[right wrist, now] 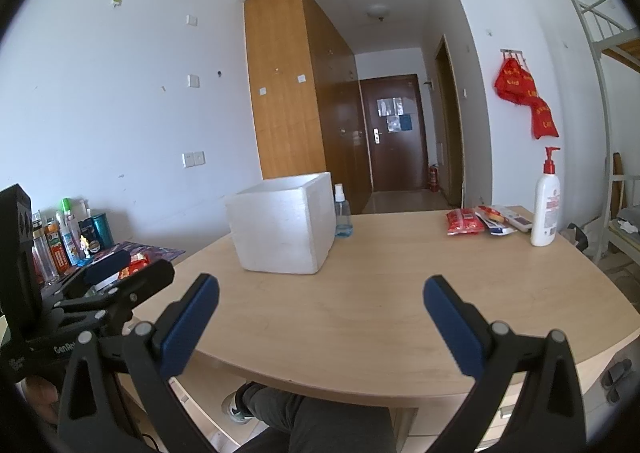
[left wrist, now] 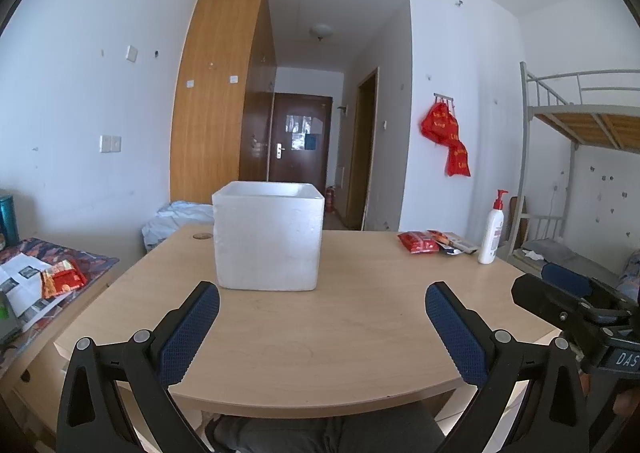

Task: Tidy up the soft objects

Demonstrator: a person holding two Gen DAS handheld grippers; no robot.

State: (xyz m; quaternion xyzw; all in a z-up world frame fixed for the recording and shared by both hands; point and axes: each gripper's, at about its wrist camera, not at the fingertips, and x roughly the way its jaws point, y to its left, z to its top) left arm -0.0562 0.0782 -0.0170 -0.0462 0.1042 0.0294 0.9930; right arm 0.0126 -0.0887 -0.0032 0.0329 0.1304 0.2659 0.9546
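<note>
Currently both units idle. Left hand-held gripper (left wrist: 322, 305): jaws spread wide, nothing held, hovering over near edge of bench (left wrist: 340, 333). Right hand-held gripper (right wrist: 320, 303): same, wide open, empty, also above near edge; each shows at the side of the other's view.

Ahead, approx. centre of bench: white foam box (left wrist: 268, 237), open top, upright; contents not visible. Clear spray bottle (right wrist: 343, 213) stands just beside its far right corner.

Task items, judged: red soft packets (right wrist: 464, 222) at far right of bench, lying flat, crinkled foil look, touching a few other flat packs; white pump bottle (right wrist: 546, 201) just right of them. Another red/orange packet (left wrist: 62, 277) lies on the side table at left.

Step in hand, judged: reach for first packet w/ right unit. Recommend low approach, pinch at one edge or corner, light squeeze; packs likely limp and will sag, so lift clear before carrying to box. Avoid knocking pump bottle.
</note>
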